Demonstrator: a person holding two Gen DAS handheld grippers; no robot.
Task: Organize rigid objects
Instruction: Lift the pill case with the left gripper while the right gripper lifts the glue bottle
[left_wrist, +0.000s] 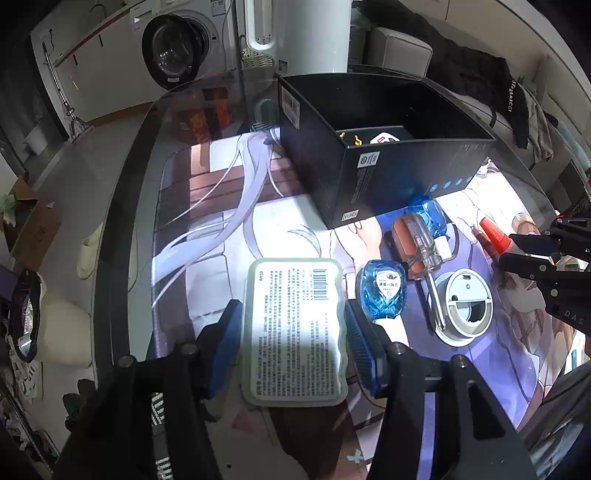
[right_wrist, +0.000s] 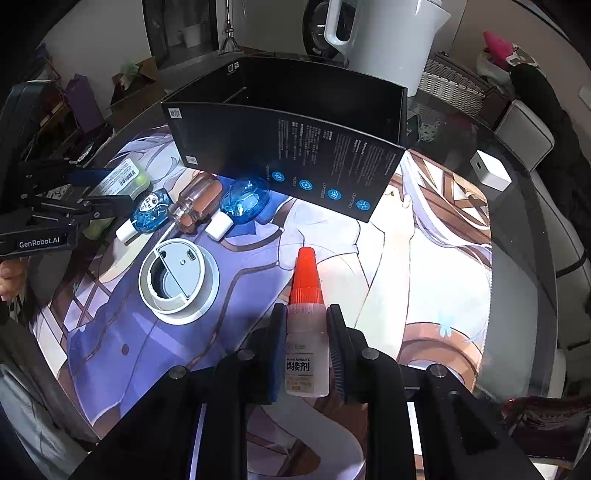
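Note:
My left gripper (left_wrist: 293, 334) has its pads against both sides of a flat pale-green case with a printed label (left_wrist: 297, 332) lying on the mat. My right gripper (right_wrist: 306, 343) is shut on a small glue bottle with a red cap (right_wrist: 306, 325); the bottle also shows in the left wrist view (left_wrist: 493, 234). An open black box (left_wrist: 369, 147) stands at the back of the mat, with small items inside. Two blue bottles (left_wrist: 382, 291) (left_wrist: 428, 214), a clear-handled screwdriver (left_wrist: 417, 251) and a round white device (left_wrist: 463, 306) lie between the grippers.
A white kettle (right_wrist: 388, 33) stands behind the box. A white cube charger (right_wrist: 489, 171) sits on the glass table at the right. A printed mat (right_wrist: 424, 258) covers the table. A washing machine (left_wrist: 177, 44) and floor clutter lie beyond the table edge.

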